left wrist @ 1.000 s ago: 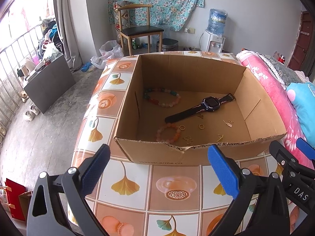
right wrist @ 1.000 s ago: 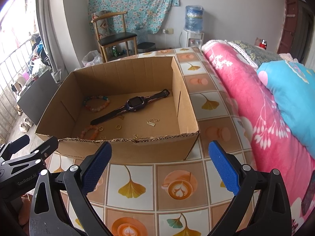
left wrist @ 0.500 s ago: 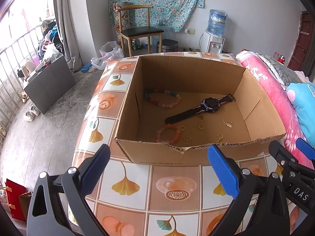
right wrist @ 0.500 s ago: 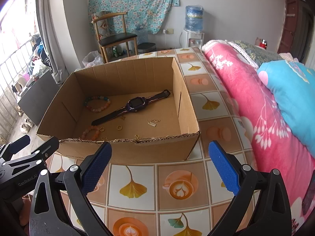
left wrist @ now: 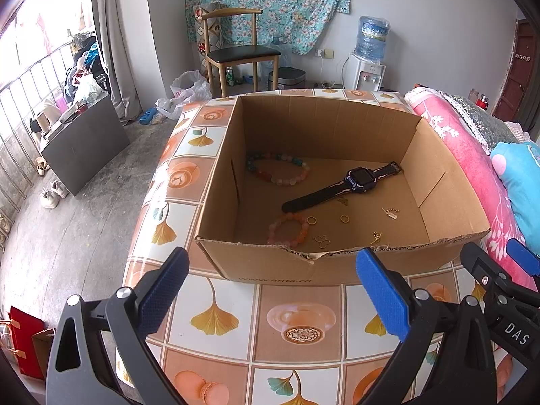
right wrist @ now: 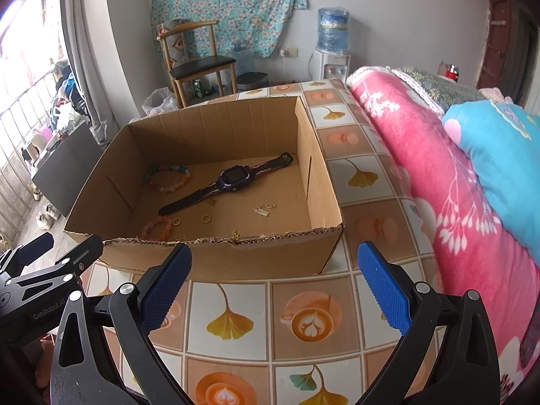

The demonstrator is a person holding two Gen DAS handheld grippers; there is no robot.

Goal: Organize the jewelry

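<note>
Your left gripper (left wrist: 270, 290) and right gripper (right wrist: 275, 285) both hang with their fingers spread wide and empty, just short of the near wall of the cardboard box (left wrist: 337, 128). The box sits on the tiled bench (left wrist: 303, 324), close to its far edge. Inside lies the watch (left wrist: 342, 185), strap stretched flat, its long axis running diagonally from the near left toward the far right corner. A mixed-colour bead bracelet (left wrist: 278, 168) rests by the far left wall, and an orange bead bracelet (left wrist: 288, 229) lies near the front wall. Two gold rings (left wrist: 327, 219) and small gold earrings (left wrist: 389, 212) are scattered beside the watch.
</note>
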